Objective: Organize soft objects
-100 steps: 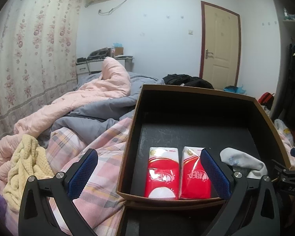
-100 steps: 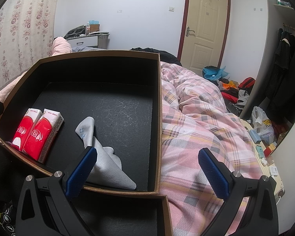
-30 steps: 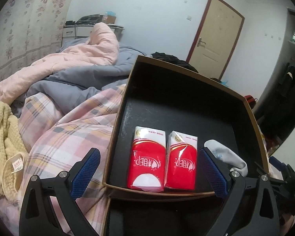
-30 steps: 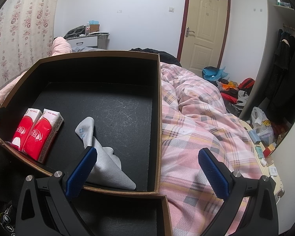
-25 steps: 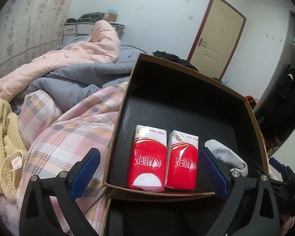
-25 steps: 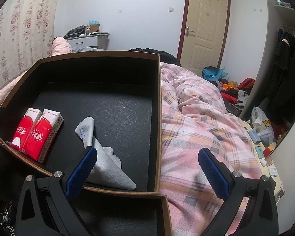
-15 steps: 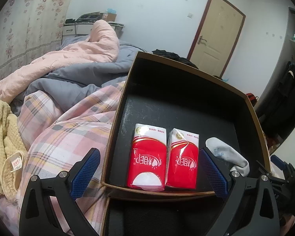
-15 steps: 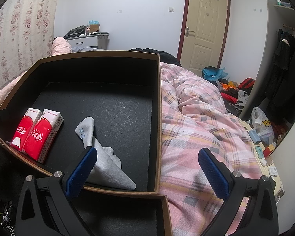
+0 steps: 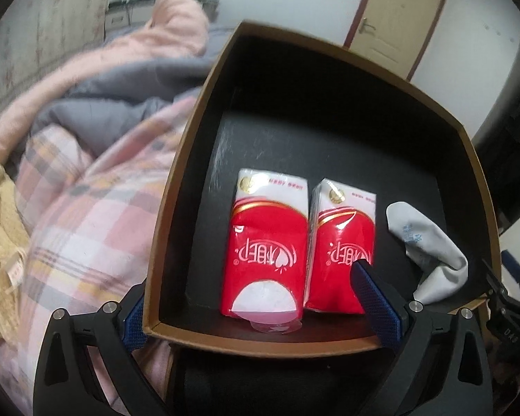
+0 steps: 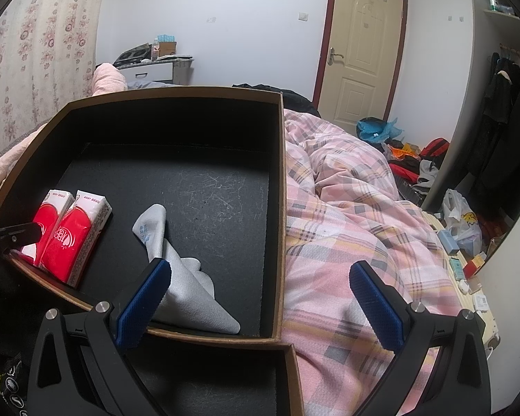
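Presently, entries as seen:

Sock: grey sock [image 10: 176, 270] lies crumpled on the black floor of the box [image 10: 280, 208], near its front wall; toe end points toward the box middle; in the left view the sock [image 9: 430, 253] sits right of the packs, close to them, contact not clear.

Packs: two red-and-white tissue packs lie flat side by side and touching; left pack [image 9: 267, 249]; right pack [image 9: 341, 246]; both sit by the front wall in the box's left part; in the right view the left pack [image 10: 46, 215] is partly hidden by a left finger tip; the right pack [image 10: 78, 232] is in full sight.

Box: brown rim, black lining, open top; rests on the bed; a second, lower black compartment [image 10: 211, 378] adjoins its front wall.

Left gripper [image 9: 256, 306]: fingers spread wide, holding nothing; it straddles the front left corner of the box; left finger outside the left wall; right finger [image 9: 374, 303] inside, in front of the right pack, contact not clear.

Right gripper [image 10: 260, 298]: fingers spread wide, holding nothing; left finger [image 10: 144, 298] overlaps the sock in view, contact not clear; right finger over the quilt, outside the box.

Surroundings: pink plaid quilt [image 10: 346, 222] right of the box; yellow knit cloth [image 9: 0, 228] on the bed at far left; door [image 10: 358, 55] beyond.
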The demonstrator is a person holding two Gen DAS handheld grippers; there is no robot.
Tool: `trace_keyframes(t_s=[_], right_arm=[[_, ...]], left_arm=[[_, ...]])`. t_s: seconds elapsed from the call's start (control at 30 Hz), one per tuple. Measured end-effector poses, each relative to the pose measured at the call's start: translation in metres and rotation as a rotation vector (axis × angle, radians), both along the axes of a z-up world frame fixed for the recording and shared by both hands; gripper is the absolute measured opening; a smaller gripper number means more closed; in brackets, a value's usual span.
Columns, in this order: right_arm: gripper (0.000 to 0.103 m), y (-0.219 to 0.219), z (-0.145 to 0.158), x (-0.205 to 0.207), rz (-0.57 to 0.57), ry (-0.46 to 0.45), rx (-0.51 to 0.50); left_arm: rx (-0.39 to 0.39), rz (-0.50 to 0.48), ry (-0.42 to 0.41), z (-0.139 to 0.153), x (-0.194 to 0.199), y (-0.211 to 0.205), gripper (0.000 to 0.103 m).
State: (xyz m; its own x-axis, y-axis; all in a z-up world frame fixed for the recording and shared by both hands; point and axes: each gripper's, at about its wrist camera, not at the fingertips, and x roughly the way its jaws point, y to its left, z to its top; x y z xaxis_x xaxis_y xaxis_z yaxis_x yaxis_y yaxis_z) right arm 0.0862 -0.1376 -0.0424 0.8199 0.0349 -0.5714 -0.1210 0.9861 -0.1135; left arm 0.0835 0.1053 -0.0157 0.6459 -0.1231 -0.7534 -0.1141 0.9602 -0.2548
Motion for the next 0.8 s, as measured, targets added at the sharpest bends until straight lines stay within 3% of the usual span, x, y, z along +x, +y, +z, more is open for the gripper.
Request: trace_keyframes(t_s=[0.13, 0.3, 0.4, 0.53, 0.67, 0.8], right_arm=[[0.102, -0.008, 0.011, -0.001, 0.076, 0.020, 0.074], [0.102, -0.023, 0.040, -0.026, 0.160, -0.056, 0.182], [0.102, -0.031, 0.054, -0.037, 0.298, -0.010, 0.258], [0.102, -0.017, 0.053, -0.050, 0.568, 0.141, 0.318], [0.102, 0.022, 0.036, -0.066, 0.766, 0.256, 0.205], [0.102, 0.045, 0.016, -0.080, 0.825, 0.296, 0.057]], left_arm=[[-0.045, 0.008, 0.005, -0.002, 0.002, 0.004, 0.103], [-0.047, 0.014, -0.023, 0.001, 0.000, 0.003, 0.103], [-0.053, 0.018, -0.067, 0.007, -0.009, 0.008, 0.103], [-0.054, 0.030, -0.132, 0.015, -0.020, 0.012, 0.103], [-0.066, 0.048, -0.143, 0.021, -0.024, 0.012, 0.103], [-0.079, 0.062, -0.148, 0.030, -0.027, 0.013, 0.102]])
